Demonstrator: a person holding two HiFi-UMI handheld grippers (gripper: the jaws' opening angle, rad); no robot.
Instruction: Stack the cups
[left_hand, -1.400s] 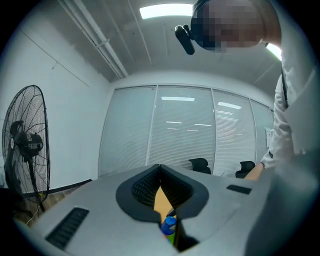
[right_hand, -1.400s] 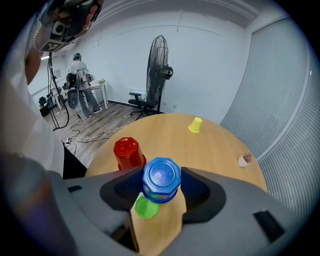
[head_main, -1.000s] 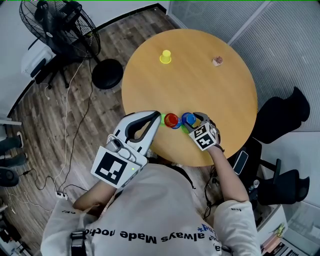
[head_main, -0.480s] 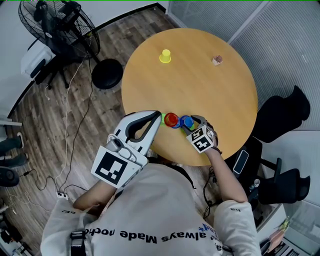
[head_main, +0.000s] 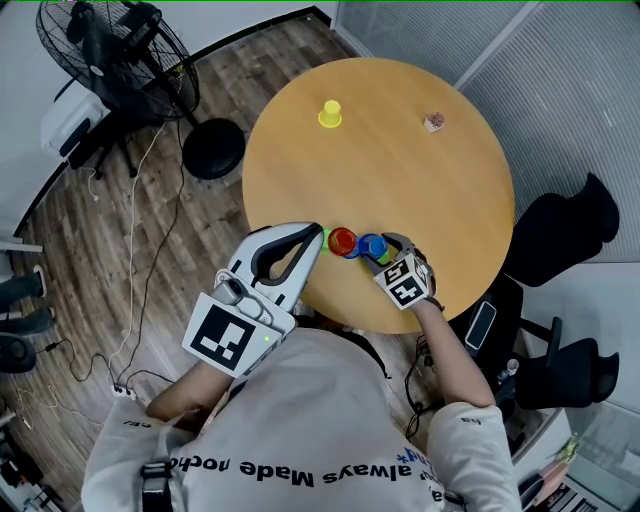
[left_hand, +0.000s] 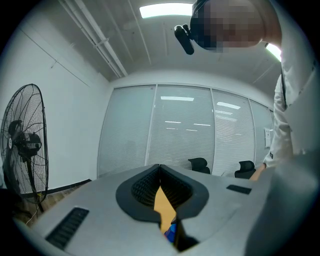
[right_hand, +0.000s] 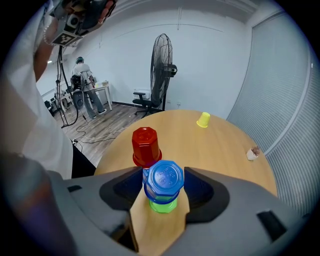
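Observation:
A blue cup (right_hand: 163, 180) stands upside down over a green cup (right_hand: 163, 205) at the near edge of the round wooden table (head_main: 420, 190). My right gripper (right_hand: 162, 187) is shut on the blue cup, a pad against each side. Just beyond it an upside-down red cup (right_hand: 145, 145) rests on the table, touching the blue one. In the head view the red cup (head_main: 343, 240) and blue cup (head_main: 373, 244) sit side by side between my right gripper (head_main: 380, 252) and my left gripper (head_main: 316, 232). The left gripper (left_hand: 160, 167) is shut and holds nothing. A yellow cup (head_main: 330, 113) stands upside down at the far side.
A small pale object (head_main: 434, 121) lies at the far right of the table. A black stool (head_main: 214, 147) and a standing fan (head_main: 120, 50) are on the floor to the left, with cables (head_main: 140, 260) trailing. Black office chairs (head_main: 560, 235) stand to the right.
My right gripper has shifted slightly left and nearer with the blue cup, which now sits lower over the green cup. The left gripper has not moved.

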